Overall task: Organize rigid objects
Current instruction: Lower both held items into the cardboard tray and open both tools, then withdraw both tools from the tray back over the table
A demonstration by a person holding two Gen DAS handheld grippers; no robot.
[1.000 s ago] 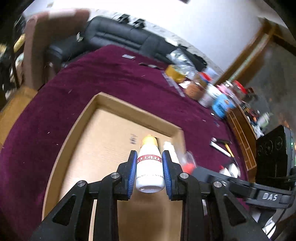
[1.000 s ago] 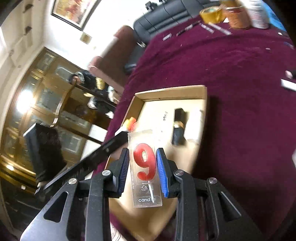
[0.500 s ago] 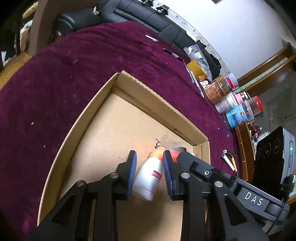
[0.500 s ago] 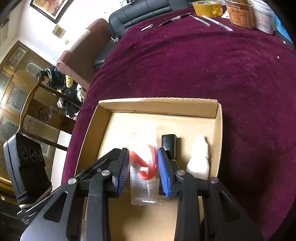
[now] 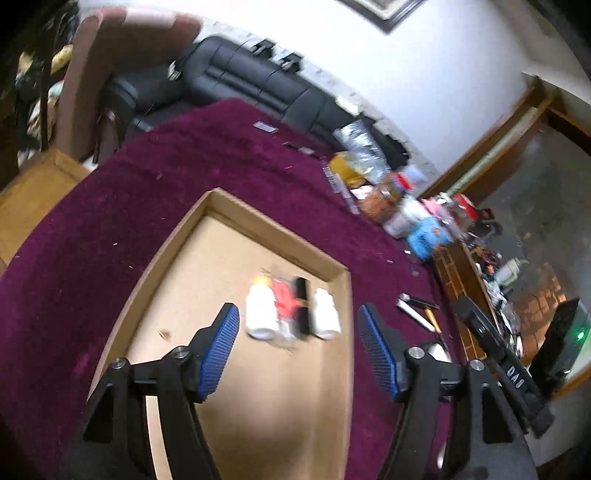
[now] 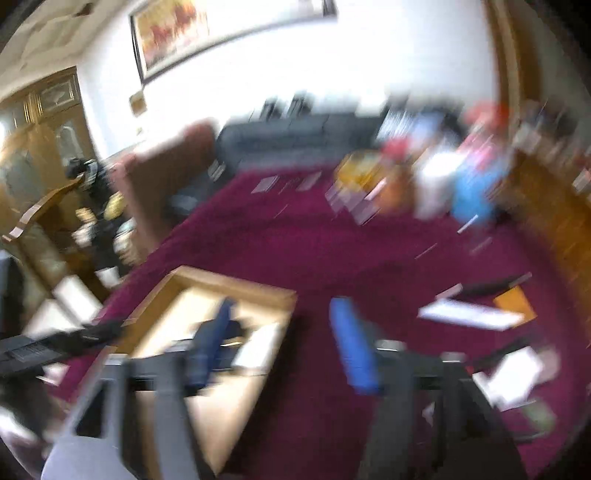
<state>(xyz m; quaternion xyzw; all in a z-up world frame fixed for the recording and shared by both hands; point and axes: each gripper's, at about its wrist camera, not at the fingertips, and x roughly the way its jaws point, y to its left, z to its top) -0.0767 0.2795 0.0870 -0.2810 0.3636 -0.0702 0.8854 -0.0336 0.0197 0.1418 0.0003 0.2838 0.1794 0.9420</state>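
While ribbed blue pads [image 5: 221,343] open, smooth white bottle [image 5: 260,314] lies boxed.

Maroon tablecloth [image 5: 110,229] over the table; black leather sofa [image 5: 255,88] behind it, brown chair back [image 5: 92,85] at left. Blurred clutter of jars and tins [image 5: 402,206] along far right edge. Framed painting [image 6: 173,29] on white wall, wooden cabinet [image 6: 40,122] left.
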